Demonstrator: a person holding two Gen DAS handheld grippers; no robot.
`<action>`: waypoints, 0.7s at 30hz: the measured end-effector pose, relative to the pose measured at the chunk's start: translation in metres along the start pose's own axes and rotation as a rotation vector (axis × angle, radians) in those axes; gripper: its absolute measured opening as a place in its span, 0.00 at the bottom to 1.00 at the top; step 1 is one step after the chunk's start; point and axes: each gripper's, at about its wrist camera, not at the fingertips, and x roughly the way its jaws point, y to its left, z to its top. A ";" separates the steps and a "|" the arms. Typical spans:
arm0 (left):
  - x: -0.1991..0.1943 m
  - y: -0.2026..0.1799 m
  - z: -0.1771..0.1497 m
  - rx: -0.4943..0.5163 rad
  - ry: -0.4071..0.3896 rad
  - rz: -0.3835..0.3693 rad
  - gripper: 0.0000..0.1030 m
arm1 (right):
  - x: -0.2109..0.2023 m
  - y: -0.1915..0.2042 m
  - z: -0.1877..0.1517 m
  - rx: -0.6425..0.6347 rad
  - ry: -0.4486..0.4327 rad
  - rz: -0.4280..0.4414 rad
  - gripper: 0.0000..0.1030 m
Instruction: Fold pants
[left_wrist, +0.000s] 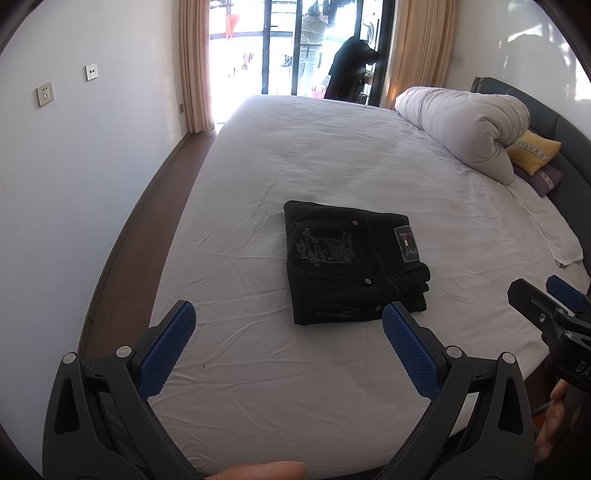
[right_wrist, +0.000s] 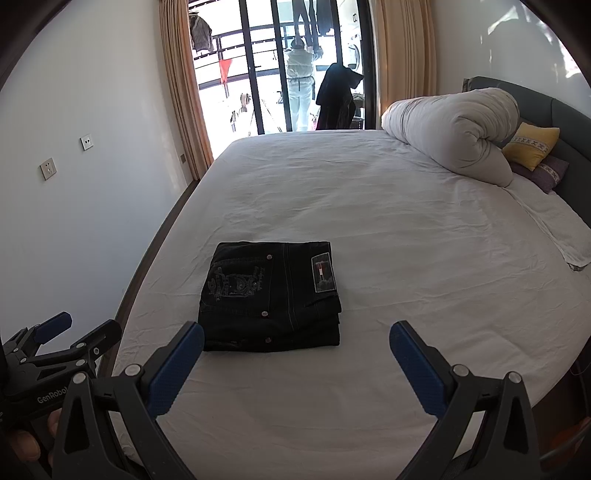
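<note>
Black jeans (left_wrist: 352, 260) lie folded into a compact rectangle on the white bed sheet (left_wrist: 332, 166), back pocket and label patch up. They also show in the right wrist view (right_wrist: 271, 295). My left gripper (left_wrist: 290, 314) is open and empty, held above the sheet just in front of the jeans. My right gripper (right_wrist: 297, 334) is open and empty, in front and to the right of the jeans. The right gripper also shows at the right edge of the left wrist view (left_wrist: 546, 295); the left gripper shows at the lower left of the right wrist view (right_wrist: 70, 332).
A rolled white duvet (right_wrist: 450, 129) lies at the head of the bed with a yellow pillow (right_wrist: 532, 144) and a purple pillow (right_wrist: 543, 170). A folded white cloth (right_wrist: 557, 236) lies at the right edge. A white wall and dark floor strip (left_wrist: 122, 258) run along the left.
</note>
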 end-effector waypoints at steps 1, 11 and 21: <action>0.000 0.000 0.000 0.001 0.000 0.000 1.00 | 0.001 -0.001 -0.002 0.000 0.001 0.001 1.00; 0.001 0.000 -0.001 0.003 0.001 0.000 1.00 | 0.000 -0.002 -0.004 -0.001 0.003 0.002 1.00; 0.004 -0.003 -0.003 0.004 0.003 0.000 1.00 | 0.000 -0.003 -0.007 -0.002 0.006 0.003 1.00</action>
